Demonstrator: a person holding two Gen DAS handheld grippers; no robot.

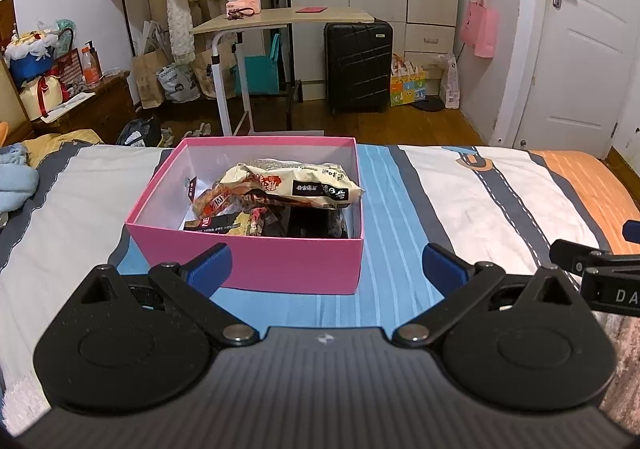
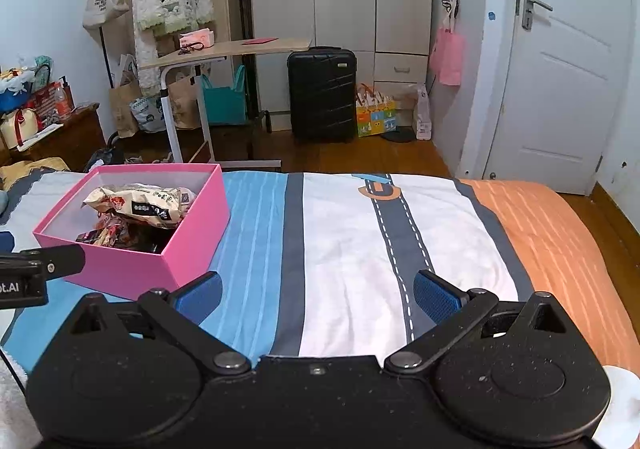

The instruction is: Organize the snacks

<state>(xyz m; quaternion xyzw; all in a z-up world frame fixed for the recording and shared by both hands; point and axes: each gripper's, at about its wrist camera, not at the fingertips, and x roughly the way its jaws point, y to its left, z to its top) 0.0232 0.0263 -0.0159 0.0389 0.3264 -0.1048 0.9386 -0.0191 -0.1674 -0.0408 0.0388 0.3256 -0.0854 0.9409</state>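
A pink box (image 1: 256, 261) sits on the striped bedspread, holding several snack packets; a cream packet (image 1: 296, 185) lies on top of darker ones. My left gripper (image 1: 326, 263) hovers just in front of the box's near wall, open and empty. In the right wrist view the same pink box (image 2: 132, 269) is at the left with the cream packet (image 2: 140, 205) inside. My right gripper (image 2: 318, 291) is open and empty above the blue and white stripes, to the right of the box. Part of the right gripper (image 1: 600, 269) shows at the left view's right edge.
The bedspread (image 2: 352, 249) stretches to the right into an orange band (image 2: 560, 245). Beyond the bed's far edge stand a rolling side table (image 1: 276, 19), a black suitcase (image 1: 358, 67), bags on the floor and a white door (image 1: 584, 49).
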